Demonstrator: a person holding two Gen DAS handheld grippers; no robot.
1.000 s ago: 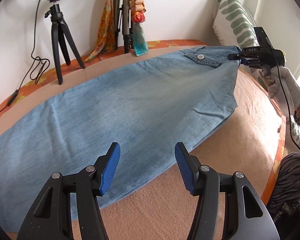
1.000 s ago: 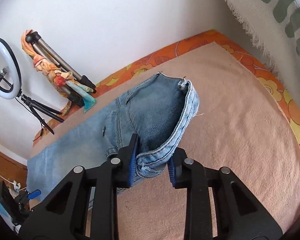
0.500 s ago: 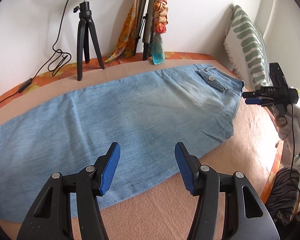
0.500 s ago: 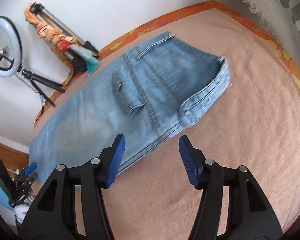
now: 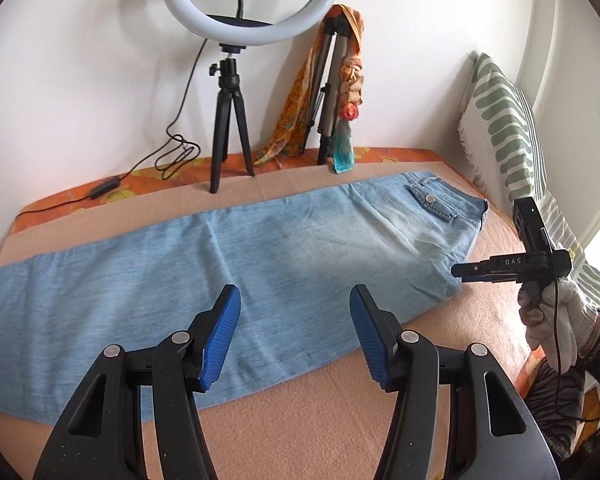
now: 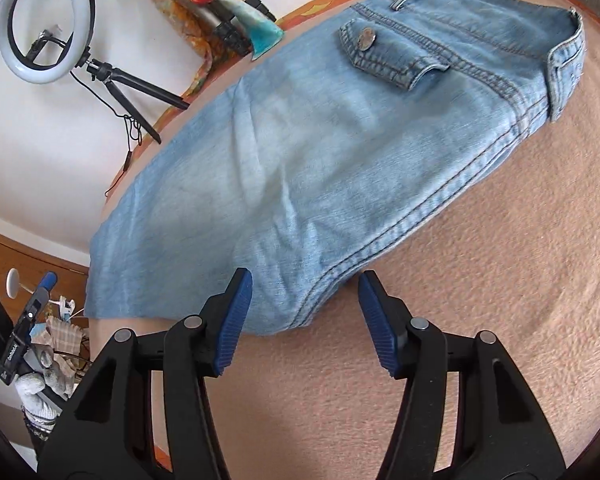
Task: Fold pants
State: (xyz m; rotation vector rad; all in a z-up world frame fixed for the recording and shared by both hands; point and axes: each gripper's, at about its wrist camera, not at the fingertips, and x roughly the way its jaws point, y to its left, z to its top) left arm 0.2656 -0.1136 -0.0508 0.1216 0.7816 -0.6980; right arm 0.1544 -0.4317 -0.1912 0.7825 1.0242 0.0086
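The light blue pants (image 5: pixel 260 264) are laid flat lengthwise across the peach blanket (image 5: pixel 340 420), folded along their length, with the waistband at the far right beside the green-patterned pillow (image 5: pixel 508 128). The left gripper (image 5: pixel 296 336) is held above the near edge of the pants with its jaws apart and nothing between them. The right gripper (image 6: pixel 306 320) is poised over the crotch seam; its jaws are closing, not pressing on the denim. A ring light (image 5: pixel 252 0) is seen by the far wall
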